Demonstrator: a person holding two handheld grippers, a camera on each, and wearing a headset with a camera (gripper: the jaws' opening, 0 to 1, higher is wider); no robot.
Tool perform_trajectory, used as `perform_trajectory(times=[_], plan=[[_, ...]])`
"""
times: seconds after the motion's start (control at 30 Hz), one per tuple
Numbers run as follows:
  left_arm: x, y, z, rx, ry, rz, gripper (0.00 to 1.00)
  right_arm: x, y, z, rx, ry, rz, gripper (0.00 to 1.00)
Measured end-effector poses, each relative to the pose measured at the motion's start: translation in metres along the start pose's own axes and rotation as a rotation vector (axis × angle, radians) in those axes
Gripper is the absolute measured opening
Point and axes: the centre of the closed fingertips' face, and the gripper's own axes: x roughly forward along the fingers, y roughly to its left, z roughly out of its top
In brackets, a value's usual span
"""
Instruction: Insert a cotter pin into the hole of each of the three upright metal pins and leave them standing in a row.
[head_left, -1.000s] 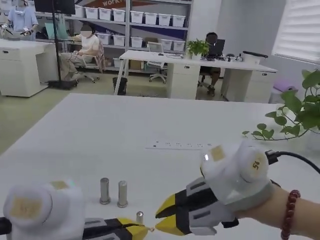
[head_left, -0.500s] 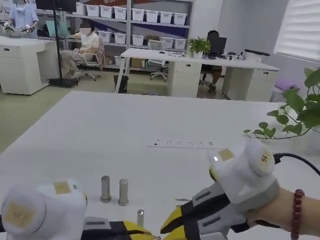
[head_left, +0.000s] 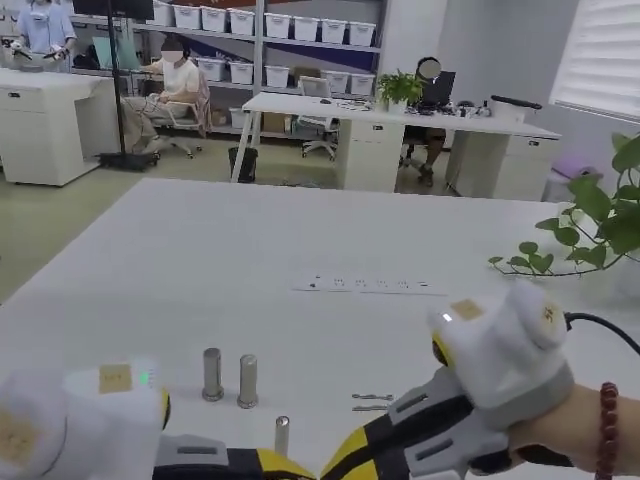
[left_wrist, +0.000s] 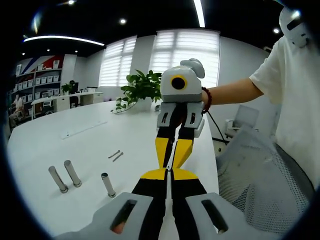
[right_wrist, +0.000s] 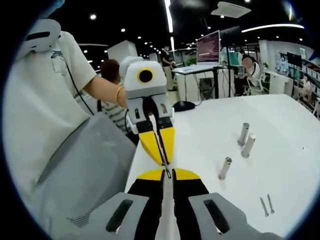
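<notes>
Three upright metal pins stand on the white table (head_left: 300, 230): two side by side (head_left: 212, 373) (head_left: 247, 380) and a third (head_left: 282, 436) nearer me. Two cotter pins (head_left: 371, 402) lie flat to their right. My left gripper (left_wrist: 169, 174) and right gripper (left_wrist: 170, 165) meet tip to tip, both shut, with a thin sliver of a cotter pin (right_wrist: 165, 170) pinched where they touch. In the right gripper view the right gripper (right_wrist: 167, 176) faces the left gripper (right_wrist: 162, 160), with the pins (right_wrist: 225, 168) off to the right.
A flat white power strip (head_left: 365, 286) lies mid-table. A leafy plant (head_left: 590, 225) reaches in at the right edge. A mesh chair (left_wrist: 250, 165) stands behind the near table edge. People sit at desks far behind.
Both grippers have drawn back toward me with their tips still together. The right gripper's move uncovered the two cotter pins on the table. The metal pins have not moved.
</notes>
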Motion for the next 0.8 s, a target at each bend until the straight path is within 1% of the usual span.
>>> perform_trajectory(times=[0.07, 0.13, 0.37, 0.5, 0.63, 0.8], plan=[[-0.001, -0.001, 0.000, 0.003, -0.003, -0.005, 0.00, -0.001, 0.001, 0.001, 0.002, -0.003, 0.007, 0.06], [-0.002, -0.002, 0.003, -0.004, -0.019, -0.012, 0.00, -0.001, 0.002, 0.002, 0.008, -0.009, 0.016, 0.06], [-0.003, -0.003, 0.001, -0.001, -0.022, -0.019, 0.00, -0.001, 0.005, 0.002, -0.008, -0.004, 0.030, 0.05], [-0.002, -0.001, 0.000, 0.000, -0.022, -0.006, 0.00, -0.001, 0.003, 0.002, -0.027, 0.011, 0.015, 0.04], [0.000, 0.001, -0.001, -0.003, -0.015, 0.010, 0.00, -0.001, 0.001, 0.001, -0.048, 0.037, -0.002, 0.04], [0.001, 0.008, -0.005, -0.015, 0.004, 0.051, 0.00, -0.002, -0.003, -0.001, -0.064, 0.068, -0.017, 0.04]])
